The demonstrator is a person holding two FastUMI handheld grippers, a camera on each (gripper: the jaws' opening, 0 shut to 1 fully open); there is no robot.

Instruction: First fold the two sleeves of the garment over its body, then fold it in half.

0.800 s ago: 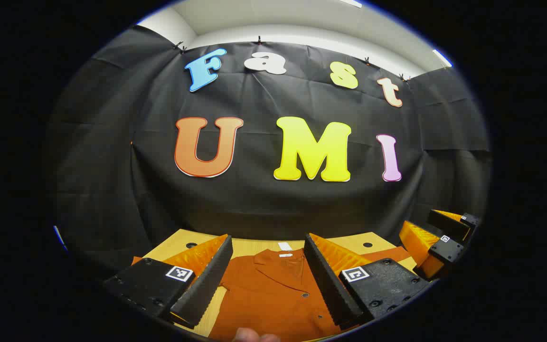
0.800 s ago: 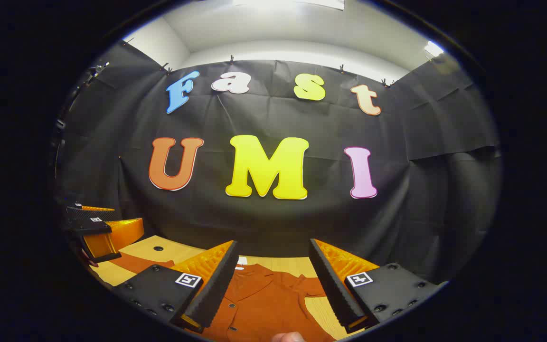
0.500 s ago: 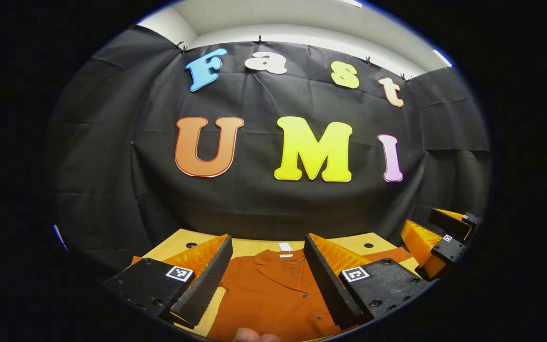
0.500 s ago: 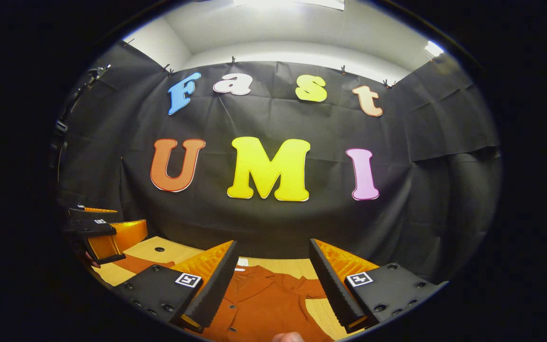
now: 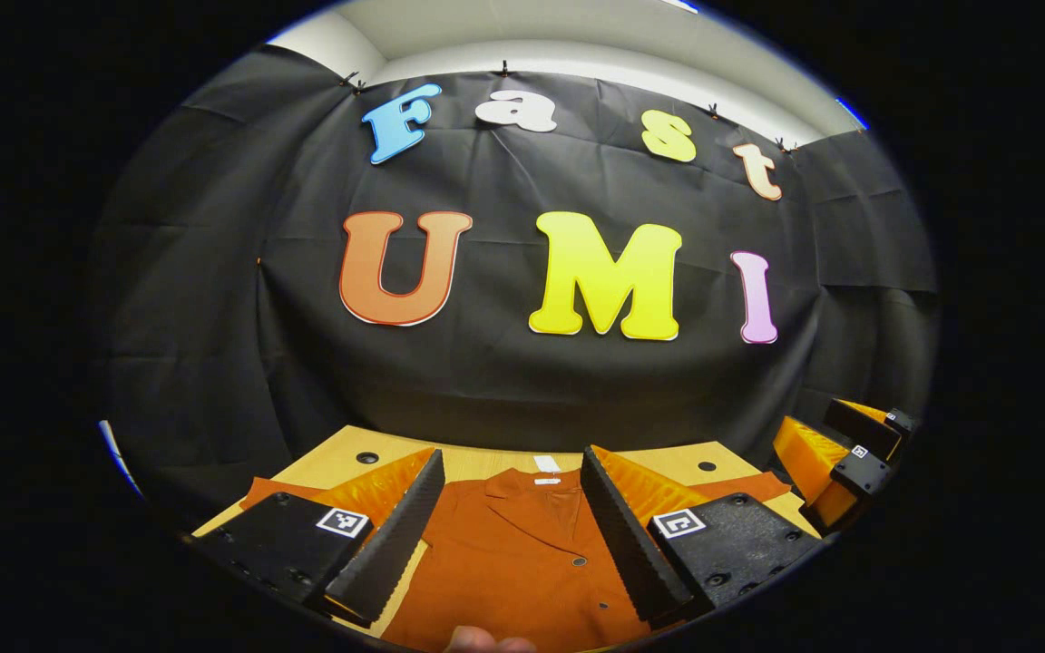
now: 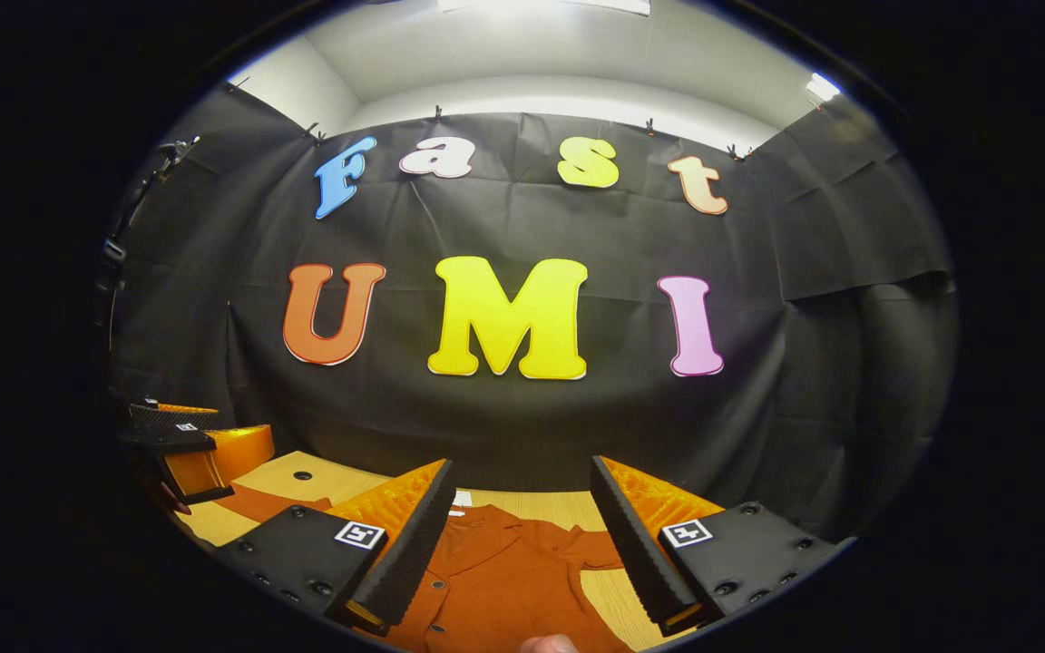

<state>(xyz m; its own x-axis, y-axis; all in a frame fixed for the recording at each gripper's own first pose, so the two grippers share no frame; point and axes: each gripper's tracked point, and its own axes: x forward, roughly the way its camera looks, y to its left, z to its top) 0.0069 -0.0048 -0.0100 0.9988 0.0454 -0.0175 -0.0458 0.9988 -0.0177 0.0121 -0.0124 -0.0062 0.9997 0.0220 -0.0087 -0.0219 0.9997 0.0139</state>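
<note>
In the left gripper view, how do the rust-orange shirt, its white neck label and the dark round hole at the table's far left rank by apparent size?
1. Rust-orange buttoned shirt, clearly largest.
2. White neck label and dark round hole in the wooden table look about alike, so I leave them unranked.

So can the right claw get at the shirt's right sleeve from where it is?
Probably yes. The right claw hangs open above the shirt, whose sleeve lies flat on the table with nothing between.

The left tongs hung level with jaws spread wide, gripping nothing. The right tongs were likewise agape and empty, the two side by side.
</note>
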